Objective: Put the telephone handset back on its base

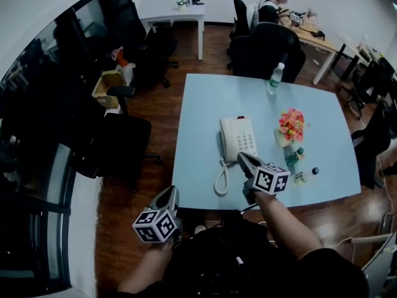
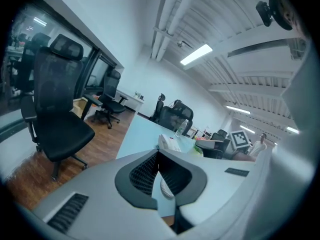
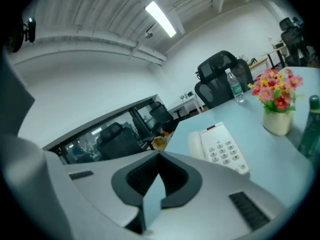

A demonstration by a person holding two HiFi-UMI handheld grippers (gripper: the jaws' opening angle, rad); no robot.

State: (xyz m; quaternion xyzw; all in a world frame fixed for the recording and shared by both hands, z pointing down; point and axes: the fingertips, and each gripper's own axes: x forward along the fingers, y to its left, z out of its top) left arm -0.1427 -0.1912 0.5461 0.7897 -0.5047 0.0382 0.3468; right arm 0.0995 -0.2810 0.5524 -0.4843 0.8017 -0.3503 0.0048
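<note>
Pale blue table on a brown wood floor, in an office with white walls and strip lights on a ribbed ceiling.

- White telephone lies left of table centre. Its handset sits in the cradle along the 9 o'clock side of the base, keypad to the right. The coiled cord loops from the phone toward the near table edge at 6 o'clock.
- Flowers, pink and yellow in a pale pot, stand at 3 o'clock of the phone.
- A clear water bottle stands at 1 o'clock, near the far edge.
- A green bottle and a small dark item sit at 4 o'clock.

Right gripper is just over the phone's near end at 6 o'clock. Its jaws are together, with nothing between them. I cannot tell whether it touches the phone.

Left gripper is held off the table past the near edge, at 7 o'clock of the phone. Its jaws are also together and empty.

Room:
- A black office chair is at 9 o'clock of the table, and another is at 12.
- A cardboard box is at 10 o'clock.
- A white desk stands against the far wall at 11.
- A person sits at a wooden desk at 1 o'clock.
</note>
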